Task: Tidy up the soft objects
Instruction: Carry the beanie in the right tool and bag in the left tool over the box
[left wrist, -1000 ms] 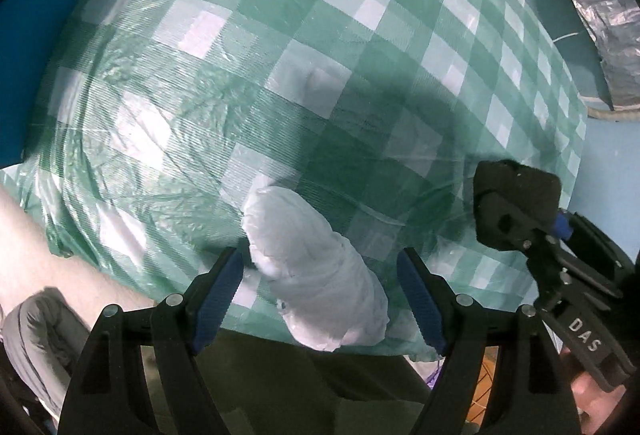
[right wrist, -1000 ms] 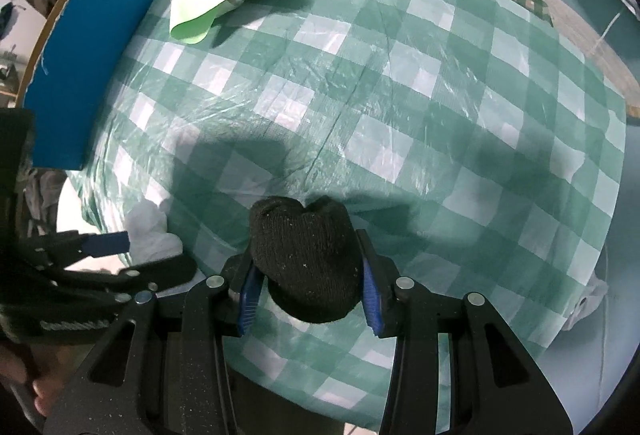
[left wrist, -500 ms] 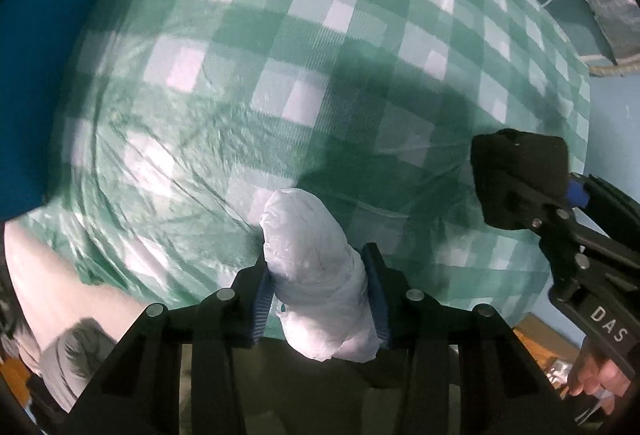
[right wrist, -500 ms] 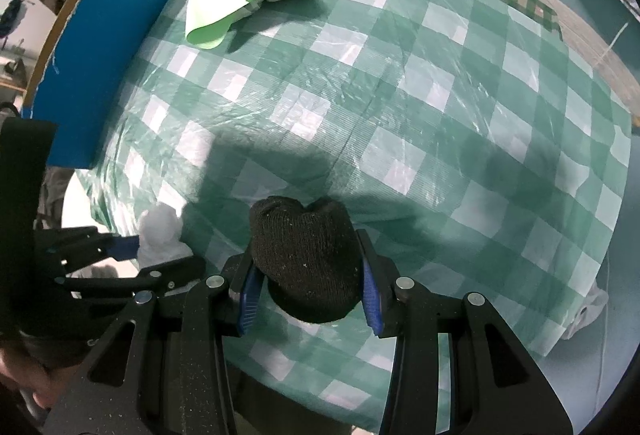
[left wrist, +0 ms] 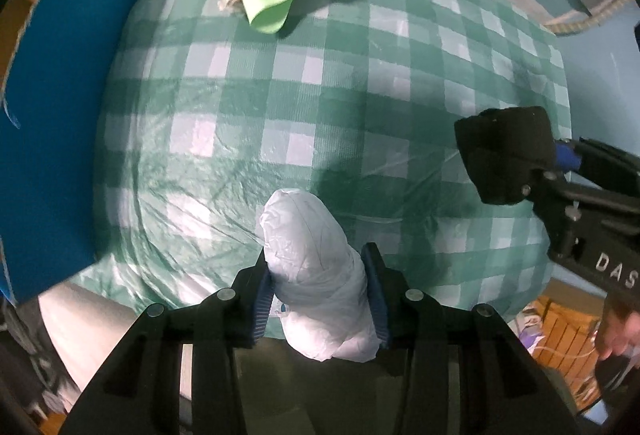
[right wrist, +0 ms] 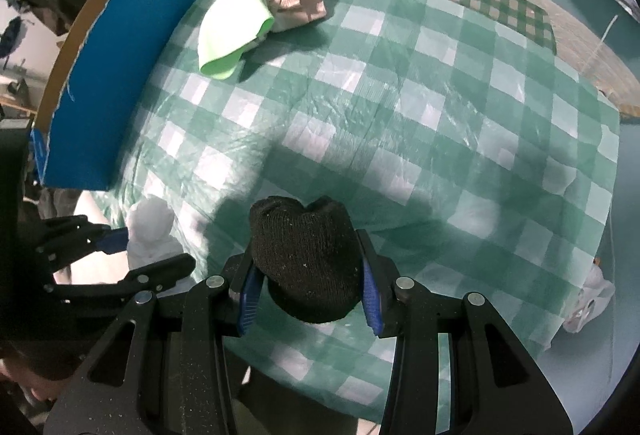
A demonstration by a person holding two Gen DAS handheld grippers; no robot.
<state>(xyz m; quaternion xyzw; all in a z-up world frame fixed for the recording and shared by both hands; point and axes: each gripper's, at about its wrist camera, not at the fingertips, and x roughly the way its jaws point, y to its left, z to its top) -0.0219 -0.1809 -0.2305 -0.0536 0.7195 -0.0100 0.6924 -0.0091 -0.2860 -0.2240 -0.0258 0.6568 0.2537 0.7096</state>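
Between the blue pads of the left claw [left wrist: 318, 299] a white bundle [left wrist: 316, 275] wrapped in thin plastic is clamped, both pads being pressed against its sides; the jaws have just been closing, with the bundle between them. The bundle is held near the front edge of the counter [left wrist: 248, 123], which is covered by a green-and-white checked cloth under a clear plastic sheet. Whether the bundle's lower end touches the cloth cannot be told.

A black knitted roll [right wrist: 306, 259] is gripped in the right claw [right wrist: 308, 287], its pads being closed on the roll's two sides. This roll is also held over the front part of the counter, to the right of the white bundle. From the left wrist view the same roll [left wrist: 506, 153] is seen at the right edge, at the tip of the other claw, and part of a hand [left wrist: 620, 331] is visible below it. From the right wrist view the white bundle [right wrist: 150, 235] is seen at the lower left, between the left claw's fingers.

At the far side of the counter a lime-green cloth [right wrist: 230, 31] is laid partly over a brownish folded item [right wrist: 298, 5], the two touching. A blue box [right wrist: 116, 83] is stood along the counter's left edge. A small white crumpled piece [right wrist: 590, 301] is hung at the right edge of the checked cloth.
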